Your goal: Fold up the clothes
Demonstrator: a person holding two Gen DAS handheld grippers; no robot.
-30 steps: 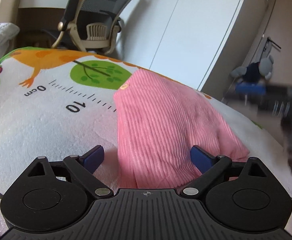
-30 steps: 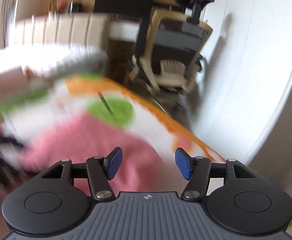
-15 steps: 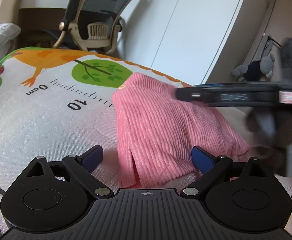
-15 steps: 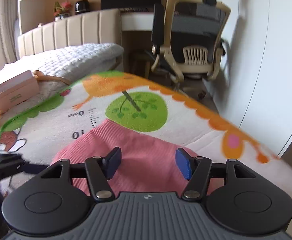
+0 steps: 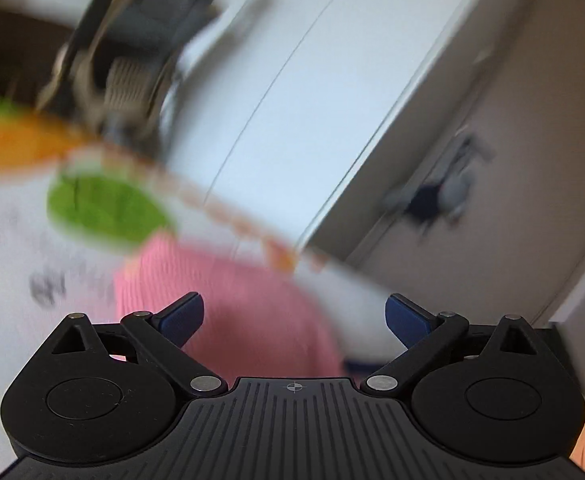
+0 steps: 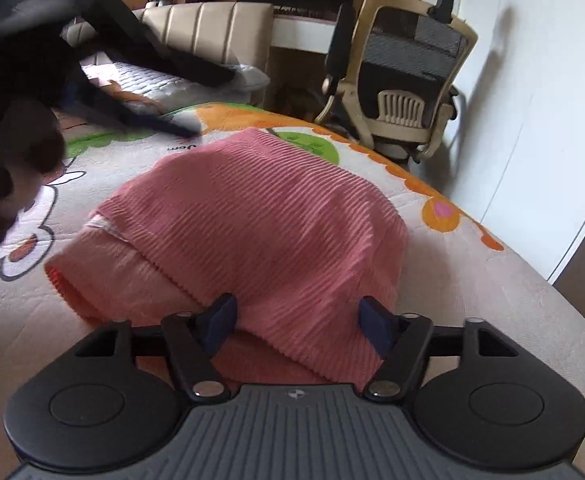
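A pink ribbed garment [image 6: 252, 216] lies folded in a mound on the cartoon play mat [image 6: 472, 292]. My right gripper [image 6: 298, 322] is open, its blue pads on either side of the garment's near edge, low over the mat. In the blurred left wrist view the same pink garment [image 5: 228, 304] lies below and ahead of my left gripper [image 5: 294, 316], which is open with nothing between its fingers. The left gripper's dark body [image 6: 28, 80] shows blurred at the upper left of the right wrist view, lifted above the mat.
An office chair [image 6: 404, 80] stands beyond the mat's far edge beside a white wall [image 6: 532, 80]. A quilted bed with a beige headboard [image 6: 212, 28] is at the back left. White cupboard doors [image 5: 312, 100] and a small toy [image 5: 432, 200] show to the right.
My left gripper has swung up and away from the garment, blurring its view. My right gripper has come down and forward, its pads now straddling the garment's near edge.
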